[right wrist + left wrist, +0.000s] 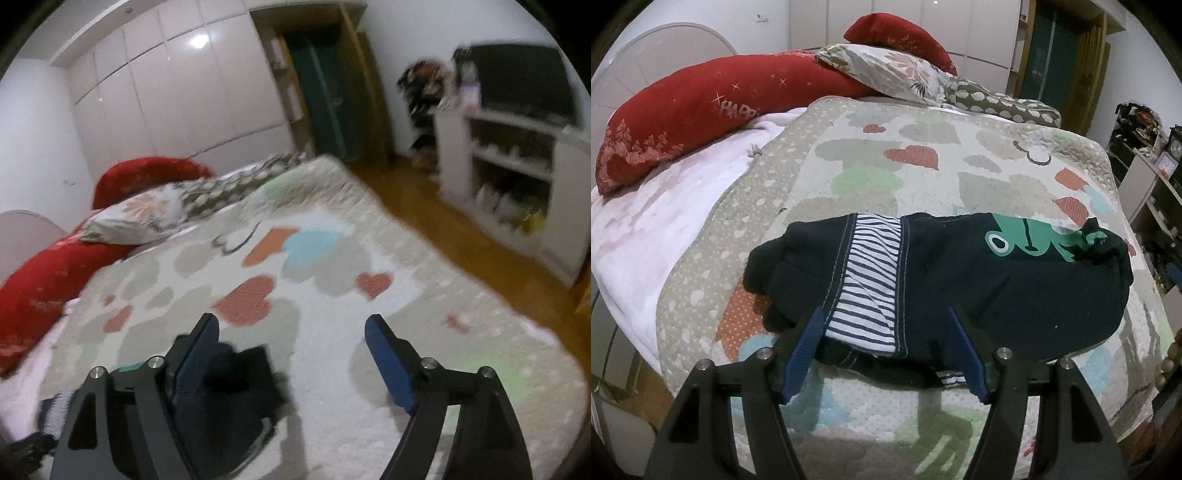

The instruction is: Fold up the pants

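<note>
On the quilted heart-patterned bedspread (923, 177) lie the dark navy pants (997, 288), folded into a bundle with a striped white lining and green frog print showing. Left fingers (886, 328) straddle its near edge, spread; right fingers (291, 332) stand wide apart, gripping nothing.

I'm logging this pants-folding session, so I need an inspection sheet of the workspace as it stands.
Surface: bed covered by a quilt with heart and cloud shapes; a white blanket along its left side.
Job's things: navy pants with a green frog print and striped lining, lying bunched on the quilt.
Clutter: red pillows, floral pillow at the head.
Grippers: left gripper straddles the striped part, pads apart; right gripper open, blurred, holding nothing.
Cables: nothing seen.
Surroundings: white wardrobe, green door, white shelf unit, wooden floor.
</note>
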{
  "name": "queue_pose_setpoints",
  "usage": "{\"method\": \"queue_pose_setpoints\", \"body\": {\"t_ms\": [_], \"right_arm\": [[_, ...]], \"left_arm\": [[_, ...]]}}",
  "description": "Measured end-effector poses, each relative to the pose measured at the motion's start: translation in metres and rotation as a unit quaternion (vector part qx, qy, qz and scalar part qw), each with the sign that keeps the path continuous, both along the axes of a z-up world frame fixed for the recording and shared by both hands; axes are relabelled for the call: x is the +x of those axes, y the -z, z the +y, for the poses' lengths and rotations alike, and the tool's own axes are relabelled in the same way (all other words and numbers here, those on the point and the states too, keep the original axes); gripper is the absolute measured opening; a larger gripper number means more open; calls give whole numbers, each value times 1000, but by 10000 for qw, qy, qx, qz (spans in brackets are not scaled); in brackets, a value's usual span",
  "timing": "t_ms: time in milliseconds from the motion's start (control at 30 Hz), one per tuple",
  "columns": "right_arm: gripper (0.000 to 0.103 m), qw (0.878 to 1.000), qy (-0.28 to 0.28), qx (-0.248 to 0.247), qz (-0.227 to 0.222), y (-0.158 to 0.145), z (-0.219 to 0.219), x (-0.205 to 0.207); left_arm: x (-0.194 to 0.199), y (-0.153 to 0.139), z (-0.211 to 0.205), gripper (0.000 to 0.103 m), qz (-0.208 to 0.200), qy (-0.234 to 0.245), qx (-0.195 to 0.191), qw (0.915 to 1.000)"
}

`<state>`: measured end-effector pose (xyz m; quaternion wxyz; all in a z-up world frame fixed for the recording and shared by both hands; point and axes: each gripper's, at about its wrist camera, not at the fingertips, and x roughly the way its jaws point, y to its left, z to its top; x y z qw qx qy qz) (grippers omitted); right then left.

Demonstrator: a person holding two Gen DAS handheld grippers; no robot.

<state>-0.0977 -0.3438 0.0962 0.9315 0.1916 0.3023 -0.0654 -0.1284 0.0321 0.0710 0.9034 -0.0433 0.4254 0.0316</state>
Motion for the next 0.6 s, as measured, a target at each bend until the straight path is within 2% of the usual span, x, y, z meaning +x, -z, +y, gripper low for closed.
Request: {"method": "queue_pose_setpoints", "body": {"t_ms": [100,200,400,467,500,567,600], "right_arm": [[84,9949,-585,753,341,19,-5,19],[81,9917,-812,798,592,35,4,35],[79,9742,-1365,1496,1000,69,20,65],[71,9699,-1528,1600,1016,70,28,68],[54,9681,-1585,1636,1040,70,31,69],[30,9642,-1649,1793,1046,68,31,69],[27,9650,-1606,1814,1008,66,30,67]], "left_arm": [[0,0,0,68,14,-4,1,10000],[-1,1,-1,68,20,14,12,10000],[0,1,-2,68,19,4,19,10000],[0,1,-2,68,24,4,21,10000],[0,1,-3,68,25,1,25,10000],[0,1,-3,68,20,-3,22,10000],[0,1,-3,68,22,-3,24,10000]]}}
